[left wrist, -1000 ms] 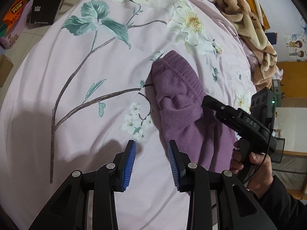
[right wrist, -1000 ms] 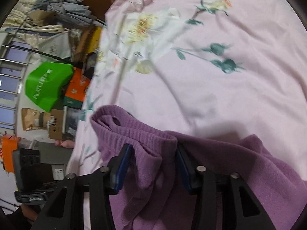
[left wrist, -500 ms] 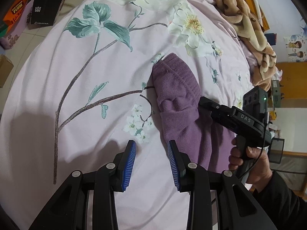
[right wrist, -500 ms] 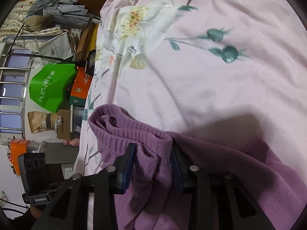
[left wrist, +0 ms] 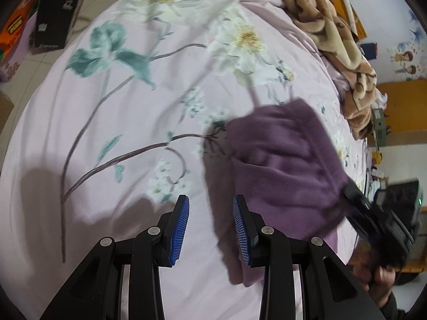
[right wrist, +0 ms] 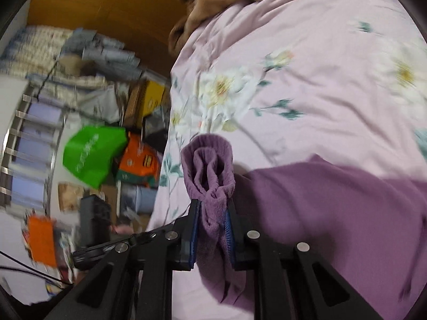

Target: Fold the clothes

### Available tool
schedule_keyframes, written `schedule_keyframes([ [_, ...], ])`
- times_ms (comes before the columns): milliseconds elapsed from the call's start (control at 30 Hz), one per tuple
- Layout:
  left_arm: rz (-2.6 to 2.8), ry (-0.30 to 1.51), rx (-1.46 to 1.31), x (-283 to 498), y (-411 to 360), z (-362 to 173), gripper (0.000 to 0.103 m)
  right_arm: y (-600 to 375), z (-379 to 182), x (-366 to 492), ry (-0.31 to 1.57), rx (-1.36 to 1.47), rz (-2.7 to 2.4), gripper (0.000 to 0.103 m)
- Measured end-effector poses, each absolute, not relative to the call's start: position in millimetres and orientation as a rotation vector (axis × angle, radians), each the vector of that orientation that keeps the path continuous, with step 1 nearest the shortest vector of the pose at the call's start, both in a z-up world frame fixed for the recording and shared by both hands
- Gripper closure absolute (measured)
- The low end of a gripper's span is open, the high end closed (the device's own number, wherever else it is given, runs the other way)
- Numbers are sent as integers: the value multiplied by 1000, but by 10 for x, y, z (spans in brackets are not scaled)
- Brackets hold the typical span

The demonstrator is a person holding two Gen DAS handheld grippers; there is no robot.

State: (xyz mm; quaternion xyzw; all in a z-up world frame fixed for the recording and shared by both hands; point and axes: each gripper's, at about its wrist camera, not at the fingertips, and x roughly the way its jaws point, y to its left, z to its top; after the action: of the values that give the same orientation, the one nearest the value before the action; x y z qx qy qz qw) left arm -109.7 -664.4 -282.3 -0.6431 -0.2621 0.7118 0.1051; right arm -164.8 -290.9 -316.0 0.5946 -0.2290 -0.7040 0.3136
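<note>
while the right gripper is closing, pads pinching a bunched purple garment over the bedsheet, the left gripper is held open, empty.

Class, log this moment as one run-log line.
right tongs: closing on purple garment, bunched cuff between pads | left tongs: open, empty, over floral bedsheet

Pink floral bedsheet covers the bed, with a tan fleece blanket bunched at its 1 o'clock edge. Black box on the floor at 10 o'clock. Off the other bedside, green bag sits next to an orange box amid blurry clutter.
</note>
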Motion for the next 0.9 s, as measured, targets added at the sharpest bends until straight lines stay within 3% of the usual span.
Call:
schedule_keyframes([
  [200,2034,-676,-1884,-1208,-6237,-2835,67,-2170,-3122,-1317,-794,1659,-1993,85],
  [500,1889,-530,-1925,-1133,-5660,-2993,67,-1361,-3898,-1000,-1046,1970,-1971,80],
  [667,1876,-509,-1955,-1092,-5572,-3052,67,-1355,-3777,-983,-885,1964,-2043,76],
  [900,1911,-527,-1948,-1163,-5560,-3047,66,-1559,-3632,-1624,-637,1766,-2061,61],
])
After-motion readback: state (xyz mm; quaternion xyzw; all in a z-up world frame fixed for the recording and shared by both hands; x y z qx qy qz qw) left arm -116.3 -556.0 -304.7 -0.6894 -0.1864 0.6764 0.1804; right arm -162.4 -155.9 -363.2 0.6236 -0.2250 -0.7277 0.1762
